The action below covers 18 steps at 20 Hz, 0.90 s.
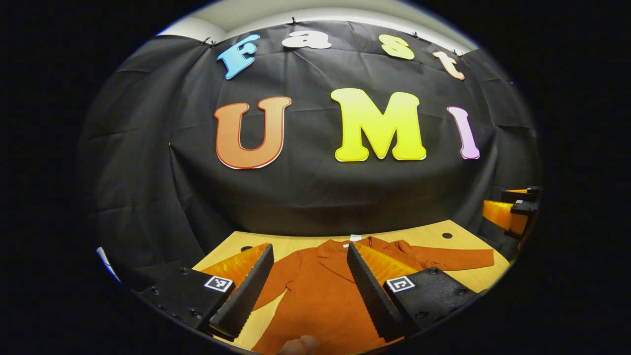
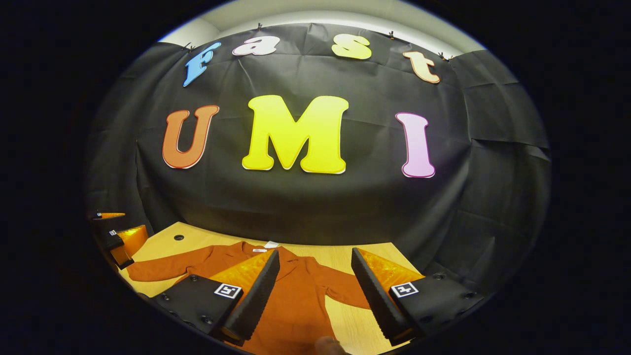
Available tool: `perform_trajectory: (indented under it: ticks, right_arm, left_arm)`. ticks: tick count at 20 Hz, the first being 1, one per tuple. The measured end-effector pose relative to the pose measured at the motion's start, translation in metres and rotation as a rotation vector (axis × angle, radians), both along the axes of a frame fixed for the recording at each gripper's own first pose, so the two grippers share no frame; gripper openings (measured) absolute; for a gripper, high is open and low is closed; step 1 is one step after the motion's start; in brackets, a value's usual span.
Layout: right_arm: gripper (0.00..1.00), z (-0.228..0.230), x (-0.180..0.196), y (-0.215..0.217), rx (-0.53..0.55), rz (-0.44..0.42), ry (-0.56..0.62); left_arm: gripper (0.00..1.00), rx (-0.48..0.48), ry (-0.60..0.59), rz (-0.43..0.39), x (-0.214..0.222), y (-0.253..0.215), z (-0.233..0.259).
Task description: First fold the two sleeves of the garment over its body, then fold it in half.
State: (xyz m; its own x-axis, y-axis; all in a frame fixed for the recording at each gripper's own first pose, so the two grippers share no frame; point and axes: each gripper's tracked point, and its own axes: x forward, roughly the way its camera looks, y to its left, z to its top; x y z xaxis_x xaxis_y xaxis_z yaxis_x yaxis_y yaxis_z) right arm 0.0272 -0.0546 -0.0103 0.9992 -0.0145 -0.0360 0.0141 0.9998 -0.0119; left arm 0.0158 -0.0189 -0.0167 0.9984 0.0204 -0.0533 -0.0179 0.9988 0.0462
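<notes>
A rust-orange garment [image 1: 315, 291] lies flat and face up on the wooden table [image 1: 458, 231], its collar toward the booth wall. In the left gripper view one sleeve [image 1: 443, 259] stretches out to the right, and the other sleeve [image 1: 276, 281] slants down beside my left finger. My left gripper [image 1: 310, 246] hovers open over the garment's body, holding nothing. In the right gripper view the garment [image 2: 296, 296] has one sleeve [image 2: 162, 268] reaching left and the other [image 2: 345, 291] angling right. My right gripper [image 2: 315, 251] is open above it, also holding nothing.
The right gripper [image 1: 512, 212] shows at the right edge of the left gripper view, and the left gripper [image 2: 118, 236] at the left edge of the right gripper view. The table has small dark holes [image 1: 447, 235] [image 2: 178, 237]. A fingertip [image 1: 300, 345] peeks in at the bottom.
</notes>
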Motion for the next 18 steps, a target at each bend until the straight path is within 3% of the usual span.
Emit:
perform_trajectory:
  ticks: [18]
  right_arm:
    - [0.94,-0.01,0.04,-0.095,0.038,-0.116,0.018]
  left_arm:
    - [0.97,-0.017,0.069,0.039,0.002,-0.029,-0.02]
